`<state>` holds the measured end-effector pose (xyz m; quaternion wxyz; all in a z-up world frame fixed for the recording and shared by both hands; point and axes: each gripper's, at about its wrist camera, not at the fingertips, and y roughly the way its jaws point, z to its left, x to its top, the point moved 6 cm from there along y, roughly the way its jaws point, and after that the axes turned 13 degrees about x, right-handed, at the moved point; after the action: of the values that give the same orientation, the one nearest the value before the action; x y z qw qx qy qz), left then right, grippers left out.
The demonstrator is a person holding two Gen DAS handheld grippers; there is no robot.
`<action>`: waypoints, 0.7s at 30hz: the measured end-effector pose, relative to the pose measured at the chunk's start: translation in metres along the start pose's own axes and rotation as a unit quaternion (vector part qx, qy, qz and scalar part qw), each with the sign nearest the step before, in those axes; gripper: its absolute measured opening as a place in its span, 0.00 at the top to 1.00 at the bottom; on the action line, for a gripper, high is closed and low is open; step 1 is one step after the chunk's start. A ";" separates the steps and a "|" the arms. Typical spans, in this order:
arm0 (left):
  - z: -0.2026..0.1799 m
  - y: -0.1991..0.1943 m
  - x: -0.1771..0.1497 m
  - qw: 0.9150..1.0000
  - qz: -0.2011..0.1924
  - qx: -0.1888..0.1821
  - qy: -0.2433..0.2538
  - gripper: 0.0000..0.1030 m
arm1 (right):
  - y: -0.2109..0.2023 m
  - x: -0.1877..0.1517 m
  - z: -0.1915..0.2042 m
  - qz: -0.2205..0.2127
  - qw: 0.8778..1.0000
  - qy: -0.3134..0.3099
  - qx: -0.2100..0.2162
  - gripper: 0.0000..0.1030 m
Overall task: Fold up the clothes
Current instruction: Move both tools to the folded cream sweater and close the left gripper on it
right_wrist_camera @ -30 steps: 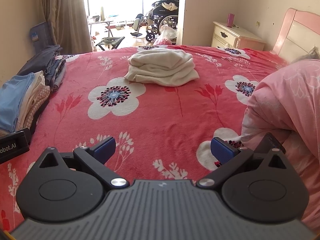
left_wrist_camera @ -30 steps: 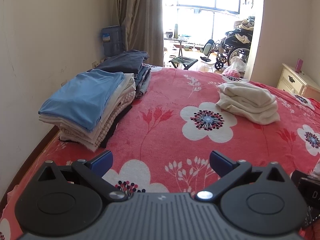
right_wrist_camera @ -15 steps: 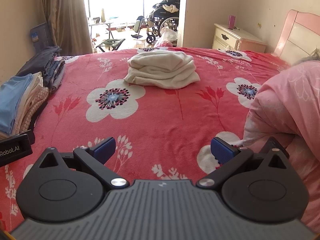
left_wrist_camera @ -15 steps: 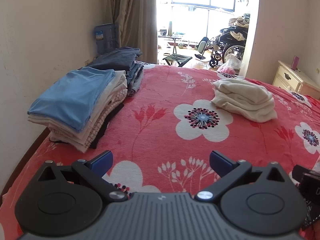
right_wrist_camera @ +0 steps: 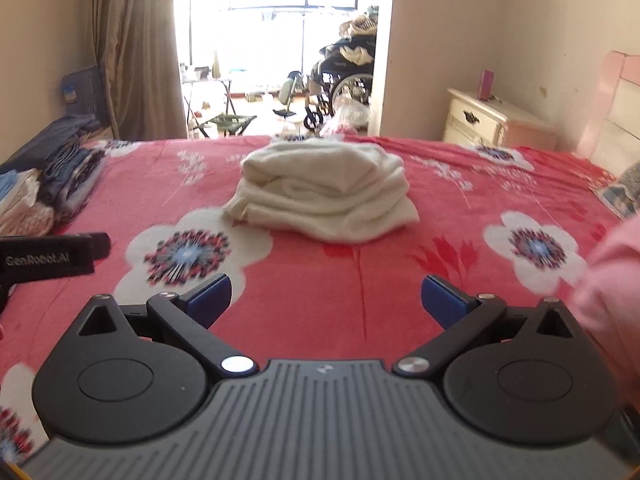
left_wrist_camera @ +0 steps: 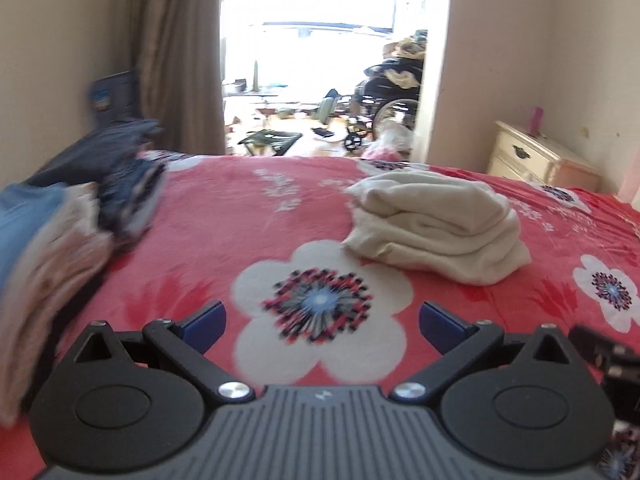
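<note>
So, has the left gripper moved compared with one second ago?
Yes. The left gripper has gone forward and to the right: the cream garment now looks larger and nearer, and the folded pile has slid to the left edge.

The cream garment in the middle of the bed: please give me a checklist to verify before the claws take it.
1. Left claw open and empty: ok.
2. Right claw open and empty: ok.
3. Cream garment apart from both claws, nothing on top: ok.
4. Bed cover bare around the garment: ok.
5. Stacks of folded clothes apart from the garment: ok.
6. Which edge or sleeve to pinch: cannot tell, it lies bunched.
</note>
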<state>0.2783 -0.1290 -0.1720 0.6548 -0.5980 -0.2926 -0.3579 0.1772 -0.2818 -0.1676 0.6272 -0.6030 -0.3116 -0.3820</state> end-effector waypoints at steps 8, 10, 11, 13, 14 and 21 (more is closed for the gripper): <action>-0.053 0.141 0.020 0.999 0.024 -0.043 -0.012 0.01 | 0.136 0.047 -0.052 -0.022 0.998 -0.062 0.020 0.01; -0.056 0.167 0.026 0.998 0.034 -0.045 -0.021 0.02 | 0.166 0.058 -0.055 -0.017 0.995 -0.089 0.042 0.02; -0.056 0.180 0.028 0.998 0.042 -0.043 -0.028 0.02 | 0.181 0.063 -0.056 -0.015 0.993 -0.102 0.053 0.02; -0.050 0.202 0.032 0.996 0.058 -0.041 -0.045 0.07 | 0.203 0.061 -0.049 0.003 0.987 -0.134 0.088 0.03; -0.048 0.212 0.033 0.996 0.066 -0.042 -0.053 0.09 | 0.210 0.056 -0.043 0.012 0.982 -0.154 0.106 0.03; -0.053 0.269 0.043 0.984 0.128 -0.088 -0.085 0.26 | 0.246 0.018 0.002 0.048 0.955 -0.243 0.162 0.25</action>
<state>0.5204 -0.1785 -0.2977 0.6128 -0.7141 -0.2357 -0.2429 0.3971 -0.2860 -0.2793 0.6395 -0.5821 -0.4829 -0.1377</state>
